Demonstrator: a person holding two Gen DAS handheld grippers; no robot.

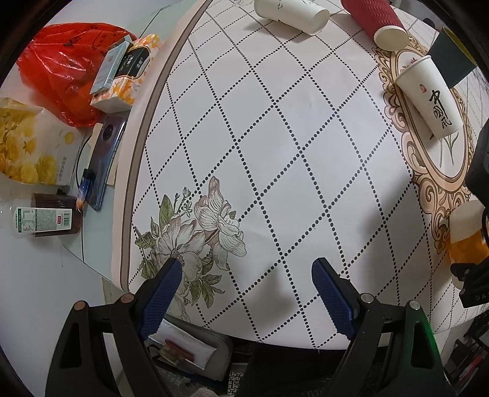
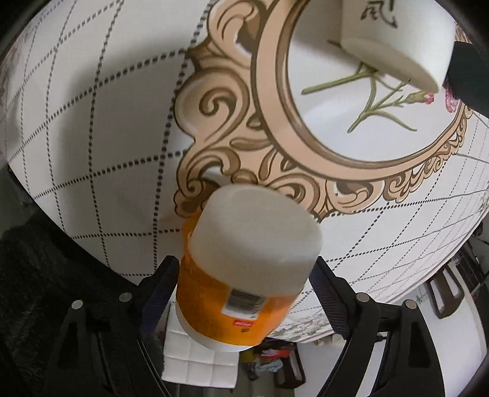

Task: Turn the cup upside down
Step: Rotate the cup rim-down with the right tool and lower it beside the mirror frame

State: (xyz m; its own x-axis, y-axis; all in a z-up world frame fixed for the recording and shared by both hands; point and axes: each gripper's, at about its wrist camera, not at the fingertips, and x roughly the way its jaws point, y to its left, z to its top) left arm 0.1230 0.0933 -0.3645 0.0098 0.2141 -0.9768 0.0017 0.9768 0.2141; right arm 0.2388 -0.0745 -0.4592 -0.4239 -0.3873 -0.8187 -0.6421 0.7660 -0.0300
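Observation:
My right gripper (image 2: pixel 244 274) is shut on an orange and white cup (image 2: pixel 244 262), held tilted above the table's near edge, its white end toward the table. The same cup (image 1: pixel 467 235) shows at the right edge of the left wrist view. My left gripper (image 1: pixel 246 268) is open and empty, low over the flower print near the table's front edge. A white paper cup with black lettering (image 1: pixel 428 97) lies on its side in the ornate oval print; its base (image 2: pixel 394 49) shows in the right wrist view.
A white cup (image 1: pixel 290 13) and a red ribbed cup (image 1: pixel 379 21) lie on their sides at the far edge of the patterned table (image 1: pixel 275 152). A dark green cup (image 1: pixel 455 58) lies far right. On the left sit a red bag (image 1: pixel 64 67), boxes, a phone (image 1: pixel 105 158) and a bottle (image 1: pixel 45 218).

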